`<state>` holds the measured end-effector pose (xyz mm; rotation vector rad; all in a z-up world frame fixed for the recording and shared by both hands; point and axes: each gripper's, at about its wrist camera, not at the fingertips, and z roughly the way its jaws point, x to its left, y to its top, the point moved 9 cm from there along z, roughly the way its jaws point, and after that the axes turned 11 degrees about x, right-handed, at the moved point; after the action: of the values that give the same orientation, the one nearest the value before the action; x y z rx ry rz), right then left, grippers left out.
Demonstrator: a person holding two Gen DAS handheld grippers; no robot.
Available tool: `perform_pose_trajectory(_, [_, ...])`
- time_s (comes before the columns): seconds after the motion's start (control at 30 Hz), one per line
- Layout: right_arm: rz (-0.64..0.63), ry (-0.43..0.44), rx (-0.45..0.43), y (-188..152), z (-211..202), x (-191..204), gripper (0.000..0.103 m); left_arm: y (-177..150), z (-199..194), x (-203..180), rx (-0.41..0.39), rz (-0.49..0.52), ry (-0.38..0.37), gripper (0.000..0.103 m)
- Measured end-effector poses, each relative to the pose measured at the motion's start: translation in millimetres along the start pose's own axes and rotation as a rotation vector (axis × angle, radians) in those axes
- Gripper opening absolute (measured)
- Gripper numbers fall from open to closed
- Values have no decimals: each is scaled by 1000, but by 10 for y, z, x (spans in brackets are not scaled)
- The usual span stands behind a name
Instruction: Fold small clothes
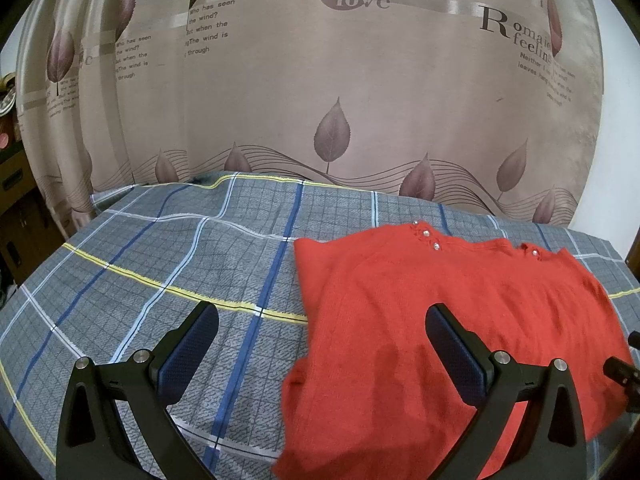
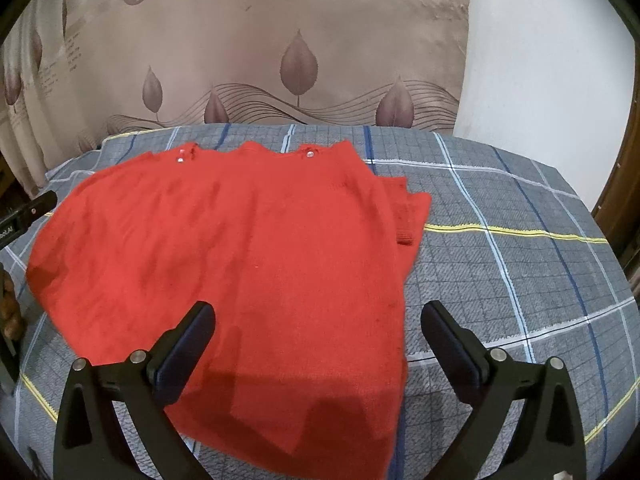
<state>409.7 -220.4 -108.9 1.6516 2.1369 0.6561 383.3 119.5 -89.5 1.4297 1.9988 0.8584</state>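
Red sweater: matt, fuzzy knit with shiny beads. Sheet: woven plaid cloth. Curtain: satiny printed fabric. Left gripper: matt black plastic, textured blue pads.

On the curtain, "love" is printed in a dark round emblem, and "Who has seen the wind?", "when the wind is" and "through" are repeated in columns. "Romaic feeling" is seen at its right. In the right wrist view, "The wind is passing through" is read on it.
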Motion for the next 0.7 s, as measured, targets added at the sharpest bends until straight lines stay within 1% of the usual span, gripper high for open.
perform_pose_trajectory(0.47, [-2,-1,12,-3,17,3,102,-36,68,20,43,-7,2,103])
perform_pose_trajectory(0.7, [-2,-2,23,4,21,7,102,-39,81,17,51,-6,1,103])
